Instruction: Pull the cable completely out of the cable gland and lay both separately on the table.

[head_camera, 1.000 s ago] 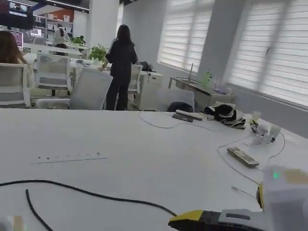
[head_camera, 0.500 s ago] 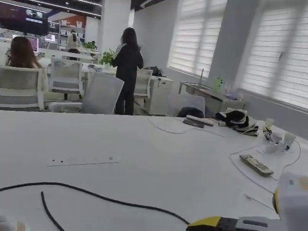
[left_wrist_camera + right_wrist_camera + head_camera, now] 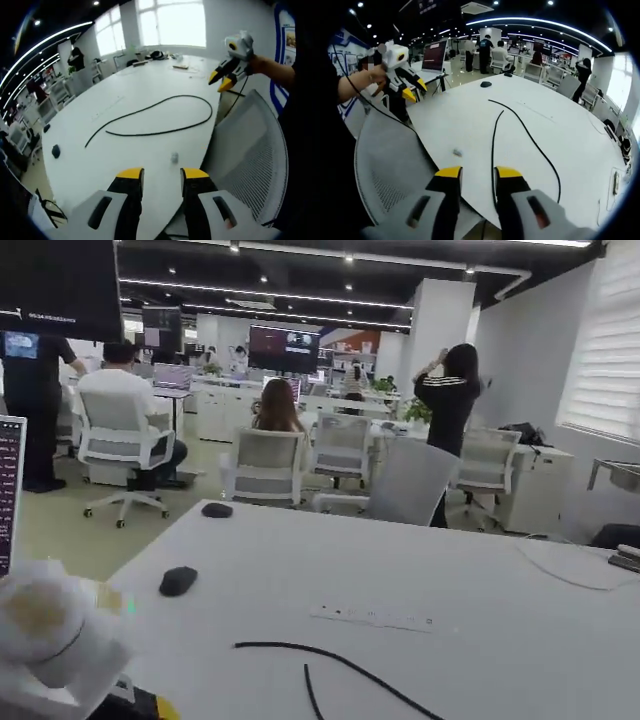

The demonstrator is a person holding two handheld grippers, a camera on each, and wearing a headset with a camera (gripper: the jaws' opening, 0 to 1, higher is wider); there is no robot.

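Our view has swung left toward the left tool [image 3: 162,175]; it and the right tool [image 3: 479,172] are narrow, empty, so we should leave cable [image 3: 150,134] and gland [image 3: 174,157] apart on the table [image 3: 150,80].

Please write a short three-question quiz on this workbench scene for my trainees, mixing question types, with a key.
1. True or false: the black cable runs through the cable gland.
2. What does the left claw hold? A the cable, B the gland, C nothing.
3. Fill in: the right claw has its jaws ____ (open or shut).

Key:
1. False. The two lie apart on the table.
2. C.
3. Open.
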